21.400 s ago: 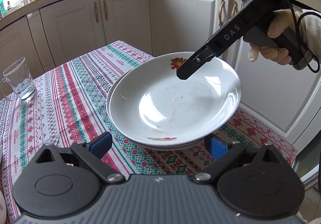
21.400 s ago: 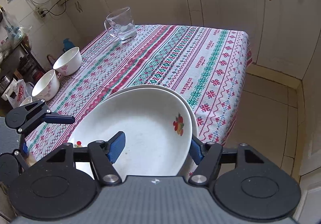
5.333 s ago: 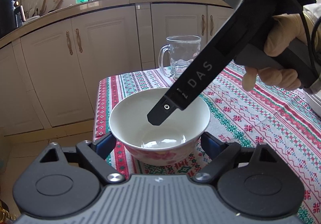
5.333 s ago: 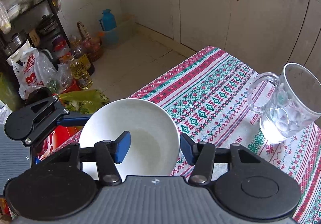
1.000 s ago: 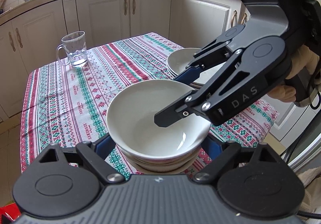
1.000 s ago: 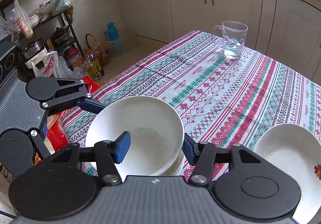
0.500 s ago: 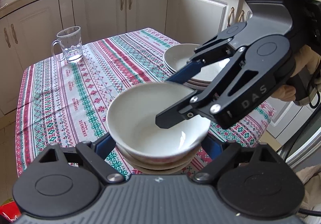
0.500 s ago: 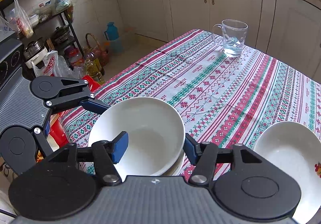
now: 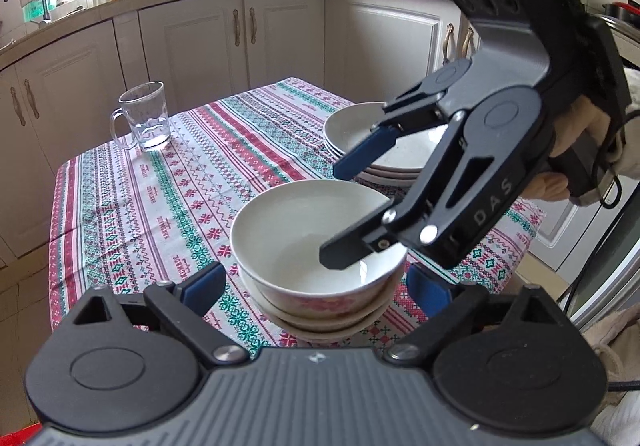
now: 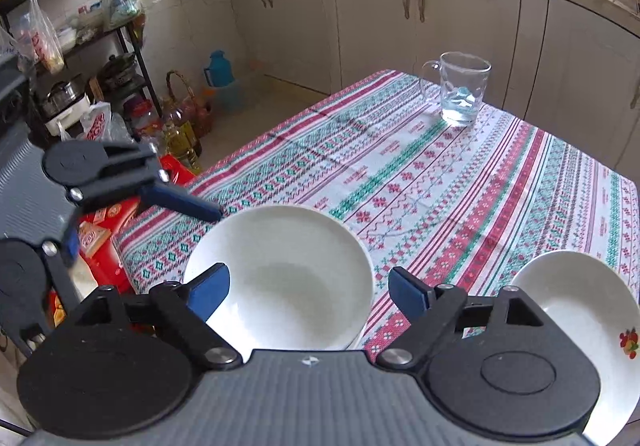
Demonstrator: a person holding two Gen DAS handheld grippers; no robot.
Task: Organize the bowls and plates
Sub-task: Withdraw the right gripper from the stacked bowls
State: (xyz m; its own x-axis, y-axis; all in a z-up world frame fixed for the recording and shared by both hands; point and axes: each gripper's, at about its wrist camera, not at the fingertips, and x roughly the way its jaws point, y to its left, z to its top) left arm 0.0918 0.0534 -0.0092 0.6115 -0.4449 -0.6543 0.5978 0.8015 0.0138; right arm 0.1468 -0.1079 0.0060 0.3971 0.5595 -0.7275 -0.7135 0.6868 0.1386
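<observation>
A white bowl [image 9: 304, 230] with a pink flower pattern sits on top of a stack of bowls near the table's front edge. My left gripper [image 9: 316, 286] straddles the stack, its jaws opening, both pads clear of the bowl. My right gripper [image 9: 354, 204] hangs over the bowl's right rim with its jaws opening; one finger is over the inside, the other beyond the rim, neither pressing. In the right wrist view the bowl [image 10: 288, 270] lies between the parted pads of my right gripper [image 10: 308, 288]. A stack of white plates [image 9: 352, 122] rests behind.
A glass mug [image 9: 146, 118] stands at the far corner of the patterned tablecloth [image 9: 160, 198]. White cabinets ring the table. Bags, bottles and a shelf crowd the floor [image 10: 132, 118] on the left. A gloved hand [image 9: 580, 134] holds the right gripper.
The right gripper's jaws have spread wide, letting go of the top bowl's rim. The bowl has settled onto the stack. The left gripper's jaws have widened a little.
</observation>
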